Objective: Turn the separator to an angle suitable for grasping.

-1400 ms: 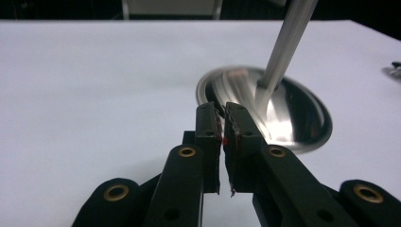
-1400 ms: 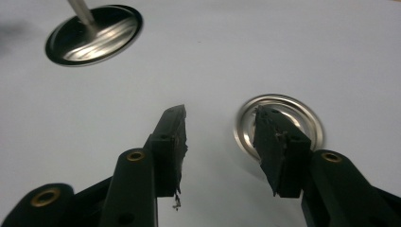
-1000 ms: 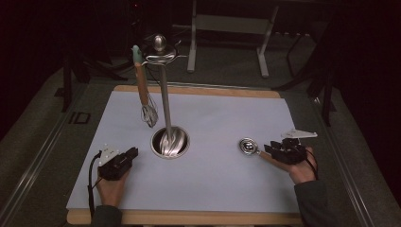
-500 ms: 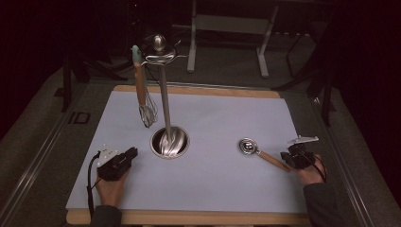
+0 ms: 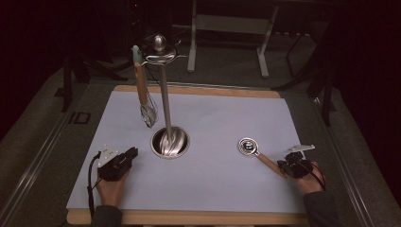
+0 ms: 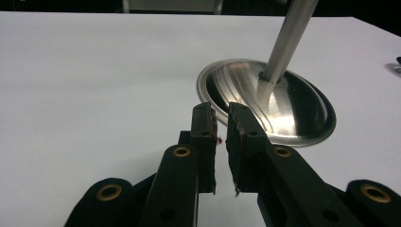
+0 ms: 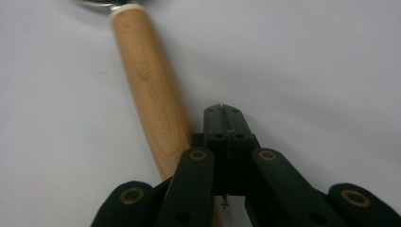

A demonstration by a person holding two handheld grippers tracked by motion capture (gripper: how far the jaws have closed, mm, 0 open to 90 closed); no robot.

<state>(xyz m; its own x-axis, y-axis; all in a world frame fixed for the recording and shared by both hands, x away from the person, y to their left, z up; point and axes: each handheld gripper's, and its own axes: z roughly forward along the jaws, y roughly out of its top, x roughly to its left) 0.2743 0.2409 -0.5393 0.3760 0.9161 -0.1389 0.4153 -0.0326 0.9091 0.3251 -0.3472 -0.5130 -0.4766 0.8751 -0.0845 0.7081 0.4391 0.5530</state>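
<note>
Left of the stand's steel base point(image 5: 170, 142) on the table point(image 5: 213, 109), the left gripper point(image 6: 221, 113) has its fingers slightly parted, empty. Right of it, the right gripper point(image 7: 222, 111) has just closed its fingers, empty, beside the strainer's wooden handle point(image 7: 151, 99), whose engraved lettering is unreadable.

The high view is taken from above the person's side of the table point(image 5: 208, 198), facing forward and down, far enough that the whole white mat point(image 5: 213, 118) and the stand point(image 5: 164, 101) at its middle are taken in. The left gripper view is set low and close behind the left gripper point(image 6: 221, 118), facing across the mat toward the stand's base point(image 6: 293, 109), which is also seen in the high view. The right gripper view is set very close above the mat, right of the stand, looking along the right gripper point(image 7: 222, 109) and the wooden handle point(image 7: 151, 94), shared with the high view.
</note>
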